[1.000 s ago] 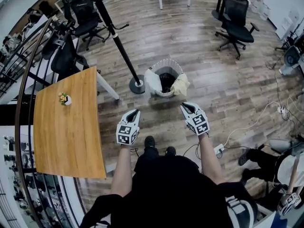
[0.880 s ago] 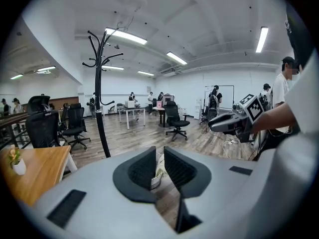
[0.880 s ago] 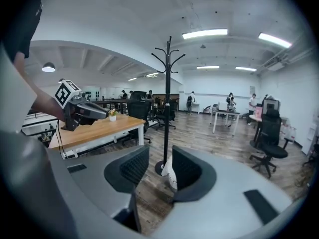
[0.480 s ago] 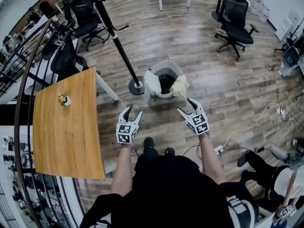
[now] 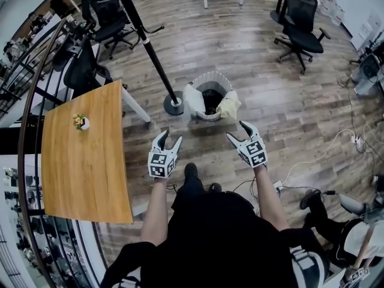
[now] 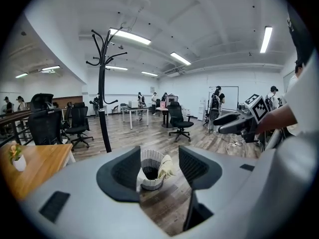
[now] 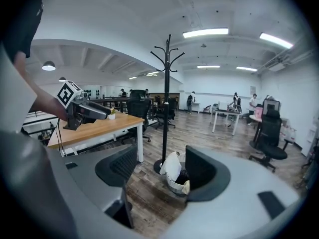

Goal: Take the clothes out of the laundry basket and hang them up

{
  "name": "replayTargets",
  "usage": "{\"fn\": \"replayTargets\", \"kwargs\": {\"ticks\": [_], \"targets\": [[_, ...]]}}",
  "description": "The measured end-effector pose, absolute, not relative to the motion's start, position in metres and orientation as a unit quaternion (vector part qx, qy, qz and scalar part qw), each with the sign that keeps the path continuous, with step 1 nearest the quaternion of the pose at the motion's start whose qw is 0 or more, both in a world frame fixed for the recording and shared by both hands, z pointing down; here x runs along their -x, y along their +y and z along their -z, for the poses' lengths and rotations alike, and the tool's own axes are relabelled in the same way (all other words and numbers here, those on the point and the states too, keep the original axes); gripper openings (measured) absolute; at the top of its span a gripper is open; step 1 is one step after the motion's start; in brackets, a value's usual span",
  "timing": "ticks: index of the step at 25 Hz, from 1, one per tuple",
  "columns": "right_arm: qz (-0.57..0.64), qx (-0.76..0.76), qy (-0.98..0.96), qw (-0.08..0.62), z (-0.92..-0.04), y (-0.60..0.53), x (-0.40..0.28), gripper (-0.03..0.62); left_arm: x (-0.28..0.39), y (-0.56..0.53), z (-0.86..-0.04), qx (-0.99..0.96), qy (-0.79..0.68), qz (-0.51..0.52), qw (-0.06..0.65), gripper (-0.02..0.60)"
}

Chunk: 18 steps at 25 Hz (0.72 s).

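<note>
A white woven laundry basket (image 5: 210, 78) stands on the wood floor just ahead of me. A white garment (image 5: 193, 101) hangs over its left rim and a pale yellow one (image 5: 230, 105) over its right rim. Left of the basket rises a black coat stand (image 5: 150, 47). My left gripper (image 5: 169, 138) hovers in front of the basket, its jaws opening with nothing between them. The right gripper (image 5: 236, 131) is open and empty at the same height. Both gripper views look past their jaws at the basket (image 6: 151, 171) (image 7: 177, 178) and the stand (image 6: 103, 108) (image 7: 167, 98).
A wooden table (image 5: 84, 155) with a small potted plant (image 5: 81, 122) is at my left. Black office chairs stand at the back left (image 5: 102, 11) and back right (image 5: 300, 32). Cables and a power strip (image 5: 354, 140) lie on the floor at the right.
Both grippers were shut a second ago and now stand open. They have lifted slightly toward the basket. The view has shifted a little forward.
</note>
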State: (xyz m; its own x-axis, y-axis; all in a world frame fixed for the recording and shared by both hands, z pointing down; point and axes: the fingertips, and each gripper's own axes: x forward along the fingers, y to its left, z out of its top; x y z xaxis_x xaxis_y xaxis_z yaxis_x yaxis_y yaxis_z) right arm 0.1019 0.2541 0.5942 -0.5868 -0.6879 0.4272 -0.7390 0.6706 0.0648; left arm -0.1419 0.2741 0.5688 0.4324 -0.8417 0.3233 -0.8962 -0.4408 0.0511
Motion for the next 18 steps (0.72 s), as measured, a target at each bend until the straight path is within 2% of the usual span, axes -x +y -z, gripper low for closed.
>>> {"fn": "replayTargets", "kwargs": {"ticks": [18], "targets": [[-0.089,-0.400,-0.881,0.239,-0.613,0.183,-0.053,0.274,0.187,0.186,-0.599,-0.843,-0.499,-0.137,0.149,0.239]]}}
